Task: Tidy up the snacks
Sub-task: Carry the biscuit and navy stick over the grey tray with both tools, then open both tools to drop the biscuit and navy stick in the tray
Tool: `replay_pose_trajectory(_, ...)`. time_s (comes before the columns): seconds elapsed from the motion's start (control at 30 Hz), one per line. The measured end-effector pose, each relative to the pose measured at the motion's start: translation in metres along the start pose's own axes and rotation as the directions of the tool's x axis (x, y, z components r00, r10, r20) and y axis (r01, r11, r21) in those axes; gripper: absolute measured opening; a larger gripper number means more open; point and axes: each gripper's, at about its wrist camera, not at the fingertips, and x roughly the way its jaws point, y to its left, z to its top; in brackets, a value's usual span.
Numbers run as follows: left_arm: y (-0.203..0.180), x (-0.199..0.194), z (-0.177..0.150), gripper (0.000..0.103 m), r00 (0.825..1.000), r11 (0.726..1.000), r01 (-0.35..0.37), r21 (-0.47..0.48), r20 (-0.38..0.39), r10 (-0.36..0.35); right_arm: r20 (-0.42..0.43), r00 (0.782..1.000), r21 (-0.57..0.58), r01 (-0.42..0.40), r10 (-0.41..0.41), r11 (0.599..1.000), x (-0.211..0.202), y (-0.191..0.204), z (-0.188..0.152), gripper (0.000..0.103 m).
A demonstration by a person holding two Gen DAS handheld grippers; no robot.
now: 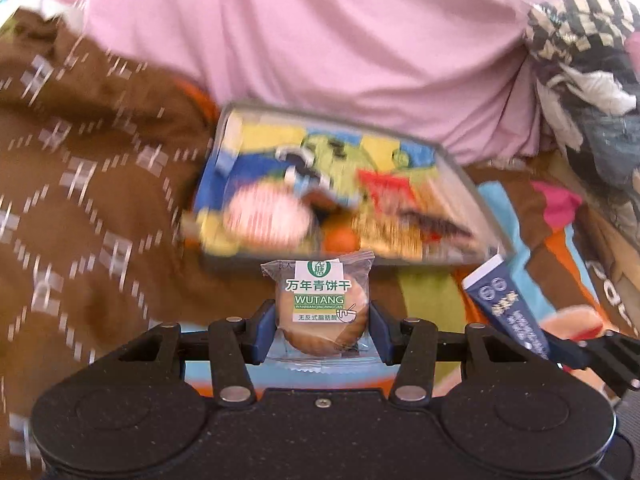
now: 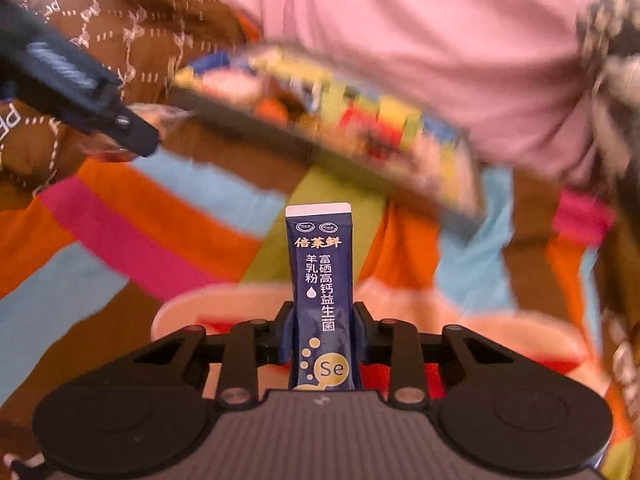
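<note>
My left gripper (image 1: 322,322) is shut on a clear-wrapped round biscuit packet (image 1: 320,304) with a green and white label, held just in front of the tray. My right gripper (image 2: 322,326) is shut on a dark blue sachet stick (image 2: 322,292) that stands upright between its fingers; the sachet also shows in the left wrist view (image 1: 506,306) at lower right. A metal tray (image 1: 460,172) with several colourful snack packets lies ahead on the bed; in the right wrist view the tray (image 2: 280,136) is blurred. The left gripper's arm (image 2: 80,92) shows at upper left.
The bed is covered by a brown patterned blanket (image 1: 80,200) and a striped colourful sheet (image 2: 140,232). A pink quilt (image 1: 320,40) lies behind the tray. A black and white checked cloth (image 1: 580,60) is heaped at the far right.
</note>
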Motion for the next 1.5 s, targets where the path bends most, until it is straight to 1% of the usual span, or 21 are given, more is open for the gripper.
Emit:
replay_pose_trajectory(0.1,-0.004,0.01,0.023,0.051,1.0,1.0,-0.011,0.011,0.026,0.011,0.084,0.995,0.006,0.048,-0.048,0.999,-0.004,-0.009,0.013,0.033)
replay_pose_trajectory(0.2,-0.009,0.023,0.045,0.051,0.999,0.999,-0.025,0.021,0.049,0.024,0.146,0.987,0.009,0.065,-0.066,0.998,-0.001,-0.021,0.031,0.033)
replay_pose_trajectory(0.3,-0.013,0.034,0.062,0.051,0.996,0.999,-0.032,0.025,0.079,0.03,0.207,0.975,0.015,0.079,-0.081,0.997,0.012,-0.038,0.056,0.033)
replay_pose_trajectory(0.43,-0.019,0.049,0.078,0.051,0.992,0.999,-0.031,0.023,0.121,0.028,0.264,0.961,0.019,0.081,-0.083,0.997,0.033,-0.055,0.086,0.034)
replay_pose_trajectory(0.53,-0.02,0.063,0.083,0.051,0.991,1.0,-0.025,0.003,0.133,0.024,0.279,0.957,0.037,0.07,-0.077,0.997,0.047,-0.065,0.105,0.034)
replay_pose_trajectory(0.67,-0.021,0.081,0.086,0.051,0.992,0.999,-0.031,-0.011,0.124,0.032,0.259,0.964,0.097,0.04,-0.064,0.995,0.068,-0.078,0.124,0.034)
replay_pose_trajectory(0.8,-0.019,0.096,0.084,0.051,0.993,0.999,-0.044,-0.018,0.106,0.046,0.214,0.976,0.137,0.006,-0.035,0.991,0.087,-0.085,0.129,0.034)
replay_pose_trajectory(0.97,-0.013,0.104,0.081,0.051,0.994,0.998,-0.046,-0.03,0.102,0.049,0.144,0.99,0.188,-0.022,-0.005,0.982,0.115,-0.088,0.129,0.034)
replay_pose_trajectory(1.1,-0.013,0.11,0.083,0.051,0.993,0.998,-0.05,-0.024,0.101,0.052,0.111,0.994,0.204,-0.029,0.006,0.979,0.13,-0.092,0.128,0.034)
replay_pose_trajectory(1.27,-0.017,0.117,0.086,0.052,0.994,0.997,-0.077,0.005,0.073,0.076,0.088,0.996,0.19,-0.038,0.021,0.981,0.143,-0.092,0.129,0.035)
replay_pose_trajectory(1.4,-0.017,0.119,0.087,0.052,0.994,0.996,-0.092,-0.002,0.057,0.092,0.048,0.997,0.224,-0.068,0.058,0.972,0.158,-0.094,0.129,0.038)
replay_pose_trajectory(1.5,-0.017,0.12,0.087,0.052,0.994,0.995,-0.098,-0.006,0.054,0.099,0.05,0.997,0.23,-0.072,0.062,0.97,0.161,-0.094,0.129,0.038)
